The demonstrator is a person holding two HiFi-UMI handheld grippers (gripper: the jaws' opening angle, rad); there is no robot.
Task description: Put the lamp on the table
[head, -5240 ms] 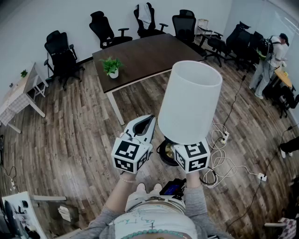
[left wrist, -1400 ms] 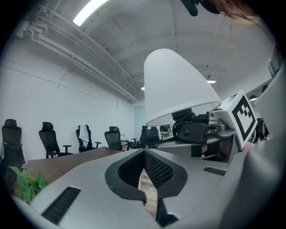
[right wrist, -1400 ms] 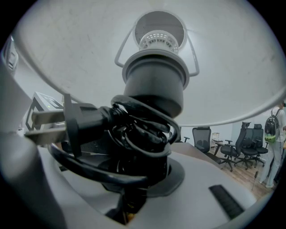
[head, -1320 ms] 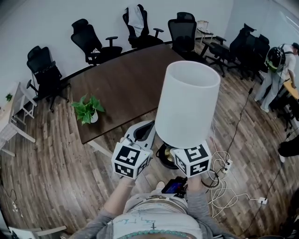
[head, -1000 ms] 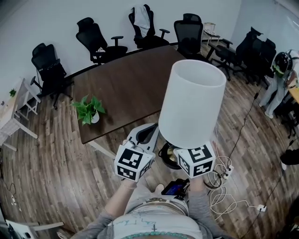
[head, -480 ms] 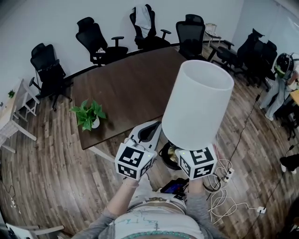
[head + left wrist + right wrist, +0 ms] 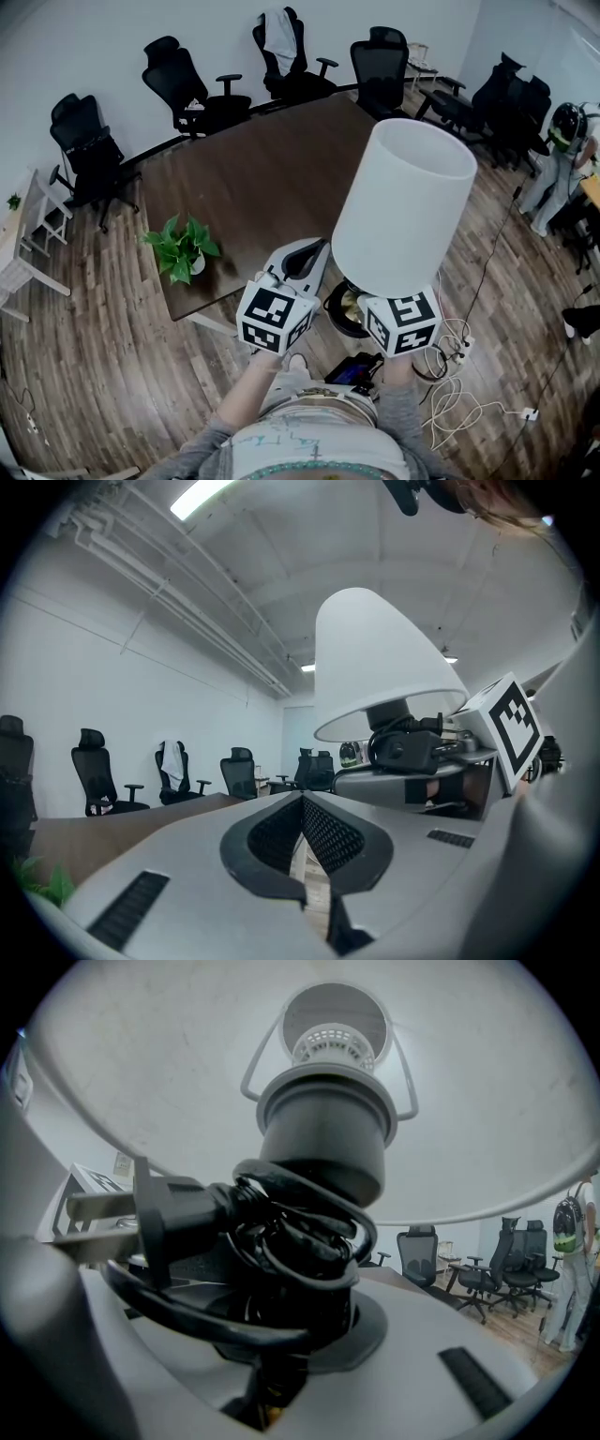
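The lamp [image 7: 405, 202] has a tall white shade and a black stem with its cord and plug [image 7: 178, 1213] wound around it. My right gripper [image 7: 370, 311] is shut on the stem below the shade and holds the lamp upright in front of me. In the right gripper view the socket [image 7: 323, 1138] and the coiled cord fill the picture. My left gripper [image 7: 312, 251] is beside the lamp on its left, shut and holding nothing; its view shows the shade [image 7: 375, 667] to the right. The dark brown table [image 7: 253, 173] begins just ahead of both grippers.
A potted plant [image 7: 183, 246] stands near the table's front left corner. Black office chairs [image 7: 192, 89] ring the far side. White cables and a power strip [image 7: 450, 370] lie on the wood floor at right. A person [image 7: 562, 141] stands far right.
Both grippers and the lamp have come forward toward the table, whose near edge now lies right by them. The grip on the lamp is unchanged.
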